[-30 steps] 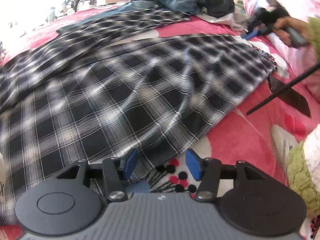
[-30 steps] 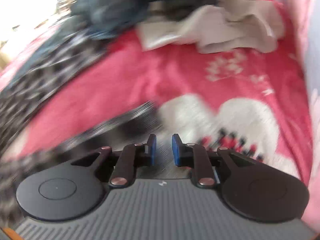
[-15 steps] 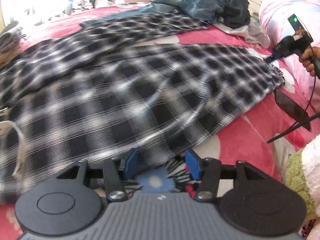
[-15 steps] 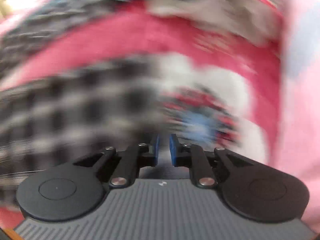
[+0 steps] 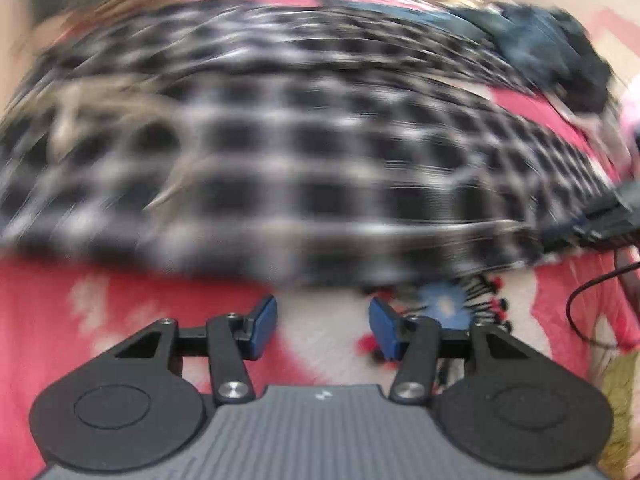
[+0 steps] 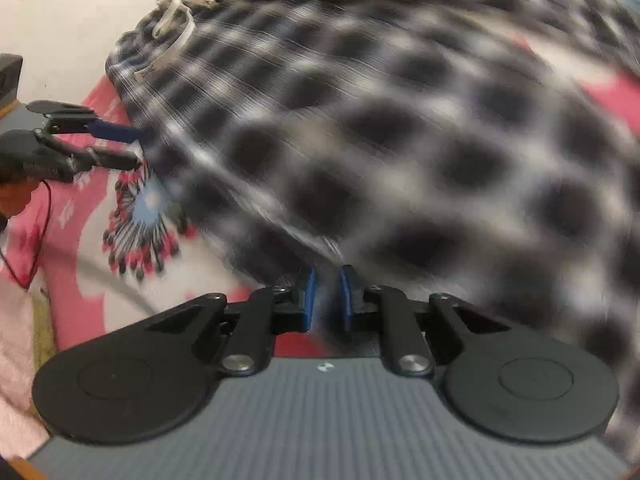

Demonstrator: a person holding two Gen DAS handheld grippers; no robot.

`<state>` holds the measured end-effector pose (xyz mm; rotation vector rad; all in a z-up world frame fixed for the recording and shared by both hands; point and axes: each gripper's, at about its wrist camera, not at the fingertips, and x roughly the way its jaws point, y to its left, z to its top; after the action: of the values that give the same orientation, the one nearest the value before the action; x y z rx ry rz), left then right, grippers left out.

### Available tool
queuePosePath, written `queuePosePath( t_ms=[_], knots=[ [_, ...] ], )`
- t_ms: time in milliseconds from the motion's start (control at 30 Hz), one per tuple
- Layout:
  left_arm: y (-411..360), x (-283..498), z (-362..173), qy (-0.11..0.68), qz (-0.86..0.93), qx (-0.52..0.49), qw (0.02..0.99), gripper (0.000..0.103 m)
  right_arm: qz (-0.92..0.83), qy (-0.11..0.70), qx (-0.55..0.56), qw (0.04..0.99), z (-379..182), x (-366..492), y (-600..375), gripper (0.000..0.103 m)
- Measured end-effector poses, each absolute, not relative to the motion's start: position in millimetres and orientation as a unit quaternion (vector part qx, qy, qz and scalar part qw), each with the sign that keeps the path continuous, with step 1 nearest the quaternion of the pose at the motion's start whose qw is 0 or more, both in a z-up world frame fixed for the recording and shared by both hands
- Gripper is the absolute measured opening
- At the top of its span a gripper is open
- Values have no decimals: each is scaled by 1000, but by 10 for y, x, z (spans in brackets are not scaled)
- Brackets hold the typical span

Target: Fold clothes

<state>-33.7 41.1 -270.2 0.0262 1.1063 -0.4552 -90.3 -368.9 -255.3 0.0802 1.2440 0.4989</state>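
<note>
A black-and-white plaid garment (image 5: 304, 152) lies spread over the red bedspread (image 5: 48, 320), blurred by motion. Its beige drawstring (image 6: 176, 20) shows at the far waistband. My left gripper (image 5: 323, 320) is open and hovers over the bedspread just short of the garment's near hem, with nothing between its fingers. In the right wrist view the left gripper (image 6: 132, 146) points at the hem's corner. My right gripper (image 6: 328, 286) is nearly shut, with a narrow slit. Its tips are at the plaid's edge (image 6: 280, 236), and blur hides whether cloth is pinched. The right gripper (image 5: 592, 220) sits at the garment's right corner.
A pile of dark clothes (image 5: 552, 40) lies at the far right of the bed. A blue-and-red flower print (image 6: 148, 204) marks the bedspread near the hem. A thin cable (image 5: 588, 292) hangs at the right. A pale wall (image 6: 72, 0) borders the bed.
The right gripper swept from the bare red bedspread near the pale clothes to the plaid's edge, rolling as it went. The left gripper slid sideways along the near hem. Both views are now blurred.
</note>
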Motion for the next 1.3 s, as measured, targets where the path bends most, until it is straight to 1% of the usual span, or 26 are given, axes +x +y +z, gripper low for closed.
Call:
queuePosePath(
  t_ms=[67, 133, 233, 367, 500, 600, 700, 800, 933, 1033, 1133, 1200, 1300],
  knots=[
    [652, -326, -2675, 519, -185, -14, 834, 53, 193, 601, 48, 774, -2458, -879, -3835, 12],
    [824, -263, -2658, 512, -159, -37, 843, 53, 187, 595, 8, 782, -2313, -863, -3732, 15],
    [1017, -126, -2637, 496, -123, -71, 856, 53, 255, 552, -25, 793, -2119, -668, -3249, 15],
    [1207, 21, -2614, 479, -89, -108, 867, 53, 371, 485, -70, 789, -2103, -440, -2319, 15],
    [1367, 64, -2624, 474, -68, -128, 869, 53, 402, 529, -101, 741, -2435, -503, -1888, 15],
    [1432, 56, -2635, 466, -69, -122, 874, 53, 438, 540, -132, 707, -2371, -814, -1779, 15],
    [1477, 74, -2642, 455, -65, -113, 881, 53, 435, 515, -139, 726, -2175, -822, -1706, 15],
    [1541, 137, -2656, 449, -59, -129, 882, 53, 411, 499, -139, 750, -2185, -644, -1645, 15],
    [1642, 150, -2614, 439, -54, -138, 886, 53, 432, 540, -127, 712, -2382, -767, -1535, 15],
    [1736, 142, -2584, 432, -50, -133, 891, 53, 464, 515, -146, 706, -2198, -847, -1416, 14],
    [1795, 157, -2579, 429, -42, -129, 893, 53, 426, 491, -144, 746, -2146, -607, -1450, 15],
    [1813, 177, -2581, 427, -38, -129, 894, 53, 415, 515, -109, 742, -2265, -470, -1487, 14],
    [1820, 205, -2574, 422, -41, -125, 897, 53, 460, 528, -124, 703, -2361, -721, -1301, 15]
  ],
)
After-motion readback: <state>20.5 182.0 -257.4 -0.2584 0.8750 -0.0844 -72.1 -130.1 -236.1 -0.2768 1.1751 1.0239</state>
